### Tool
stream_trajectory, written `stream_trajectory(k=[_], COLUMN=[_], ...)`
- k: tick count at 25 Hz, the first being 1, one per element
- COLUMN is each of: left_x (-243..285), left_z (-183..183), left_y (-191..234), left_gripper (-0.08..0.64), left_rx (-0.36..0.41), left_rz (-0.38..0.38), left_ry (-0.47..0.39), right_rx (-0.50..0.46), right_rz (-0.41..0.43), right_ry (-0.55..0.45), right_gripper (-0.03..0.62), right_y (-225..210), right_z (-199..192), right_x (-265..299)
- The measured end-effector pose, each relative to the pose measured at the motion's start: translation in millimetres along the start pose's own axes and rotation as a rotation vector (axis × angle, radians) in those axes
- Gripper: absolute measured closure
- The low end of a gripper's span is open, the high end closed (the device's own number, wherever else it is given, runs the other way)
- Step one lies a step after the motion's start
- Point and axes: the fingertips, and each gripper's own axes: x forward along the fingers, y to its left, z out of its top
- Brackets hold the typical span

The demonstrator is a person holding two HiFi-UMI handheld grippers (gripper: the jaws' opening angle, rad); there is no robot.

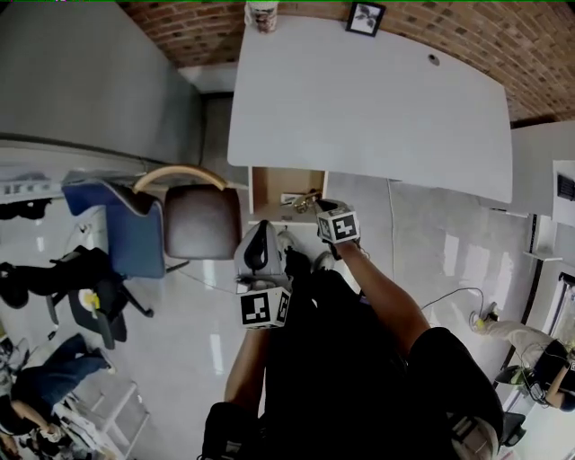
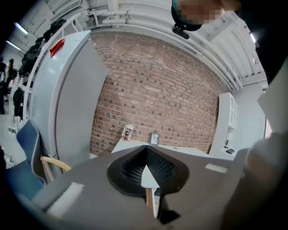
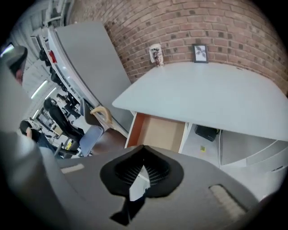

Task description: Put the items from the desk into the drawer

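A white desk [image 1: 359,99] stands against the brick wall, with a patterned cup [image 1: 261,13] and a small picture frame [image 1: 366,18] at its far edge. Its wooden drawer [image 1: 269,184] is pulled open under the front left corner, and small items [image 1: 301,202] lie in it. My left gripper [image 1: 260,260] is raised in front of the drawer, shut and empty. It looks level over the desk [image 2: 180,150] at the cup [image 2: 128,132] and frame [image 2: 154,139]. My right gripper [image 1: 325,211] hangs above the drawer [image 3: 157,132], pointing down, shut with nothing in it.
A brown-seated chair [image 1: 202,220] with a curved wooden back stands left of the drawer, with a blue chair [image 1: 126,229] beside it. A grey partition [image 1: 90,72] runs along the left. A black box [image 3: 207,133] sits on the floor under the desk. White cabinets [image 1: 548,180] stand on the right.
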Motion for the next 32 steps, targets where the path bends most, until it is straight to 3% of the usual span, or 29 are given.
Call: stream_trajectory(k=[7,17,24,32], left_x=[-22,-47,-58,-58], left_z=[41,89,100,99], left_y=[-16,-45,-56,-66], left_gripper=[0.540,0.540,0.540,0.541], left_rx=[0.007,0.040,0.045,0.053], left_rz=[0.002,-0.044,-0.047,-0.060], left_ry=[-0.062,-0.143,-0.167,-0.175], right_rx=[-0.015,-0.166,-0.253,-0.254], right_rz=[0.064,0.104,0.110,0.121], right_ry=[-0.249,-0.579,-0.692,-0.710], right_gripper=[0.589,0.589,0.589,0.589], right_y=[29,73,101,98], right_z=[67,135,131,122], right_x=[-100,-251,-320,-330])
